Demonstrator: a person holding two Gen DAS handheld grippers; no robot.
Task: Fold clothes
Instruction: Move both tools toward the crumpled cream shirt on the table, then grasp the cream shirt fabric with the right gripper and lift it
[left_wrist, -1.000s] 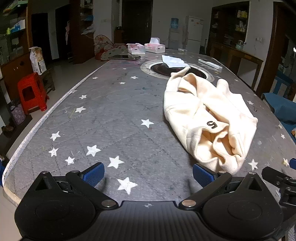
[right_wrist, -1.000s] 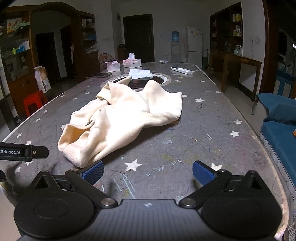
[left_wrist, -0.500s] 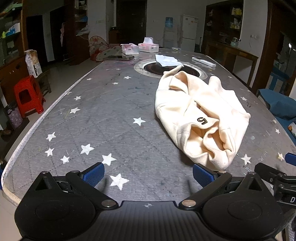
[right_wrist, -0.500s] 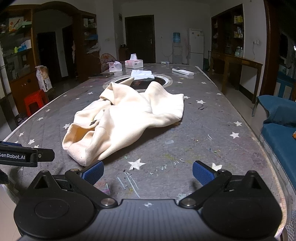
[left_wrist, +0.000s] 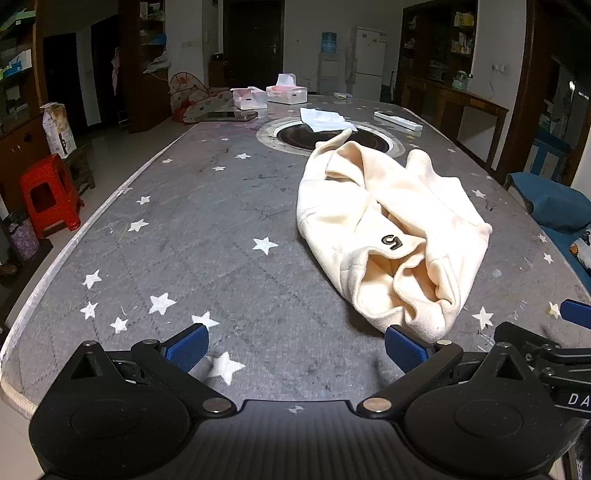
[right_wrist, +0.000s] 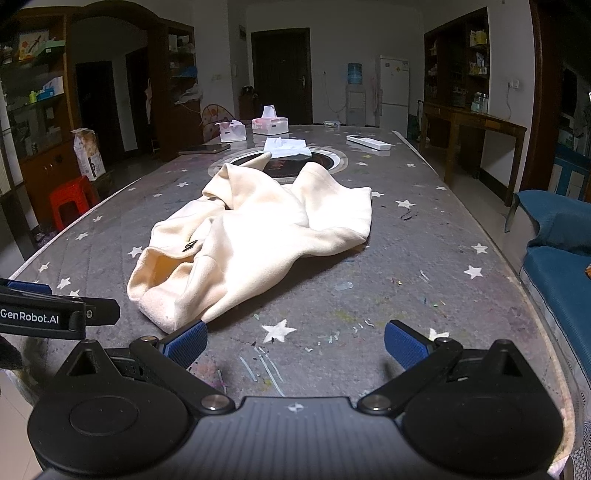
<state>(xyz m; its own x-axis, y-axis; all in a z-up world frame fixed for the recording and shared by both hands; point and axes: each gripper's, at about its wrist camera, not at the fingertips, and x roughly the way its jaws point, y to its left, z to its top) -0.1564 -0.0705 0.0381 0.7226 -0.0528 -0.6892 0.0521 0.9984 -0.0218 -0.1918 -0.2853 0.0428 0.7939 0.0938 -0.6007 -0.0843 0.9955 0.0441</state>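
Both grippers are wide open here and holding nothing. The left gripper (left_wrist: 293, 347) sits at the bottom of its own view with its blue fingertips (left_wrist: 186, 345) spread far apart over the grey star-print table (left_wrist: 207, 236). The right gripper (right_wrist: 293, 345) looks the same in its view, jaws fully released above the tabletop.

The thing to fold is a cream sweatshirt (left_wrist: 391, 236), lying crumpled on the table, right of centre in the left view and centre-left in the right view. It's bunched up, not flat at all. A small black logo (left_wrist: 391, 240) shows on a fold near the middle, and the open end of the garment faces the cameras at the lower edge of the pile. In the left view the right-hand fingertip is just beside that near edge; can't tell if it actually touches. In the right view the left-hand fingertip sits just below the same edge.

You can also see each gripper peeking into the other's frame: lower right in the left view, left edge in the right view.

Further back, upper centre: a round dark hotplate (left_wrist: 328, 138) set into the table, a white cloth (left_wrist: 325, 120) on it, two tissue boxes (left_wrist: 286, 92), and a remote (left_wrist: 397, 120). A red stool (left_wrist: 48, 195) is on the floor at the left.
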